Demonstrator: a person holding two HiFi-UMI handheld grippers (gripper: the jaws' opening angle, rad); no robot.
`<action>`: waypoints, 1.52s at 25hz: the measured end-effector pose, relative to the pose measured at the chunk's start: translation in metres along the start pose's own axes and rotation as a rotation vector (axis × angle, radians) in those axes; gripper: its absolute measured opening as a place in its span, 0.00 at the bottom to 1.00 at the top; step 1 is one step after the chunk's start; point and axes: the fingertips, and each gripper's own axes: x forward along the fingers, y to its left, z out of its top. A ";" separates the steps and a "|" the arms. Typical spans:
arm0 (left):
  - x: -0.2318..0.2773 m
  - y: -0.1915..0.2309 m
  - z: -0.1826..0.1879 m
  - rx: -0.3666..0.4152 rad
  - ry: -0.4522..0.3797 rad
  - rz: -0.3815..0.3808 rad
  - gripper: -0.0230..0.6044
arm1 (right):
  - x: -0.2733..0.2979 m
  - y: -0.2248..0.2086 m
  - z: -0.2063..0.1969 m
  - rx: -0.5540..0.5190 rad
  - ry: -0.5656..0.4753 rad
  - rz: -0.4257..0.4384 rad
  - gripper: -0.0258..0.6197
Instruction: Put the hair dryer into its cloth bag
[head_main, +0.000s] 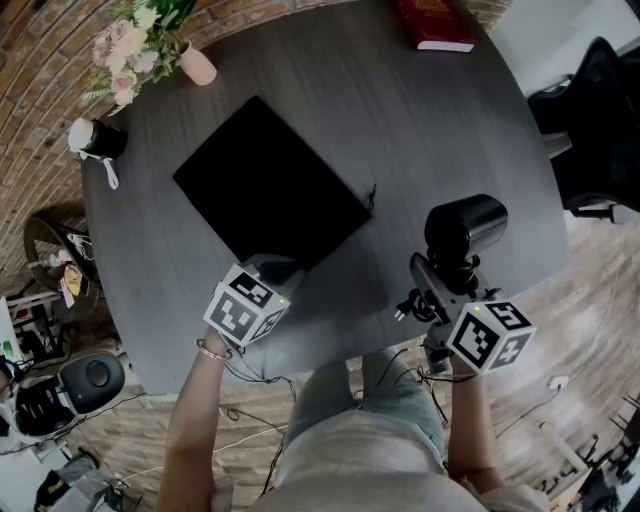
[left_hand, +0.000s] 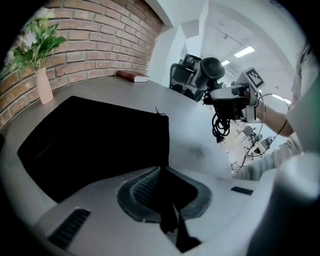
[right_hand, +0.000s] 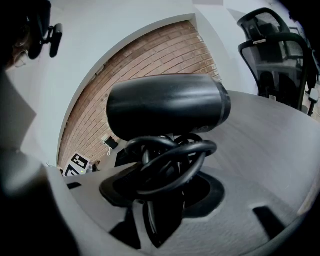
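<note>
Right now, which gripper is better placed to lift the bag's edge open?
Left. The left gripper pinches the bag's near corner and could probably lift it. The right gripper is full, clamped on the hair dryer and its coiled cord, beside the bag.

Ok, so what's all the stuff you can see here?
round table: one, dark grey, under everything
flat cloth bag: one, black, middle of table
hair dryer with coiled cord: one, black, held over table's near right edge
vase of flowers: one, pink, table's far left
book: one, red, table's far edge
office chair: one, black, right of table
left claw: one, grey, shut on bag's near corner
right claw: one, grey, gripping hair dryer
</note>
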 end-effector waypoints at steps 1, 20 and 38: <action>-0.001 0.000 0.001 -0.004 -0.009 0.003 0.07 | 0.001 0.000 0.001 -0.002 0.002 0.001 0.40; -0.036 0.015 0.020 -0.104 -0.203 0.158 0.06 | 0.007 0.034 -0.007 -0.271 0.211 0.099 0.40; -0.065 0.020 0.036 -0.171 -0.334 0.230 0.06 | 0.022 0.075 -0.082 -0.756 0.616 0.305 0.40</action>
